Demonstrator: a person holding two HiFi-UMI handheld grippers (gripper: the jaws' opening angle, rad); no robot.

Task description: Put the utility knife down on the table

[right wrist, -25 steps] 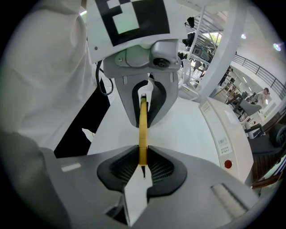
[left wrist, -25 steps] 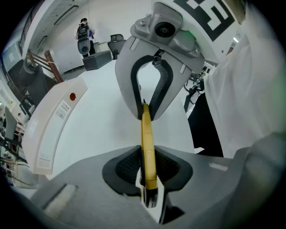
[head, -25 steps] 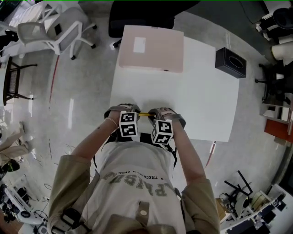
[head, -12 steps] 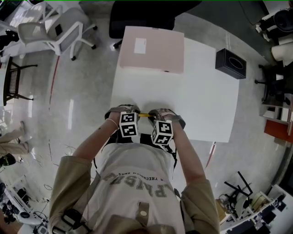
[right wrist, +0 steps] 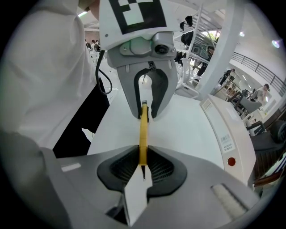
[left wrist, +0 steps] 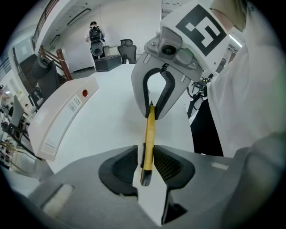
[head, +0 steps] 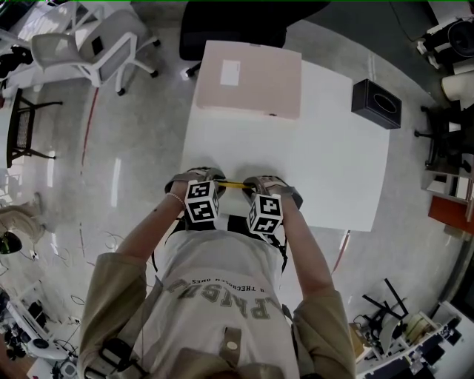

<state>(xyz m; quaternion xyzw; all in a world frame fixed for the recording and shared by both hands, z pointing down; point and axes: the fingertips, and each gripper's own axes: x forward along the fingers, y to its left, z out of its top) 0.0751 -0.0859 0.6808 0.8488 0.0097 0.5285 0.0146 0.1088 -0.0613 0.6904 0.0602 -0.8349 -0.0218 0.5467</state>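
Observation:
A slim yellow utility knife (head: 234, 185) spans the gap between my two grippers, just above the near edge of the white table (head: 326, 163). My right gripper (right wrist: 143, 163) is shut on one end of the knife (right wrist: 143, 134), its pads pressing both sides. My left gripper (left wrist: 147, 163) is opening. The knife's (left wrist: 149, 134) black-tipped end still lies between its pads, with a thin gap on one side. In the head view the left gripper (head: 218, 183) and right gripper (head: 249, 186) face each other, both pointing steeply down.
A flat pink box (head: 250, 78) lies at the table's far edge and a black box (head: 375, 102) at its far right corner. A black chair (head: 229, 18) stands behind the table and white chairs (head: 89, 44) at the far left. The person's torso is close behind both grippers.
The left gripper's marker cube has shifted a little to the left and rolled slightly. The right gripper and the knife have stayed where they were.

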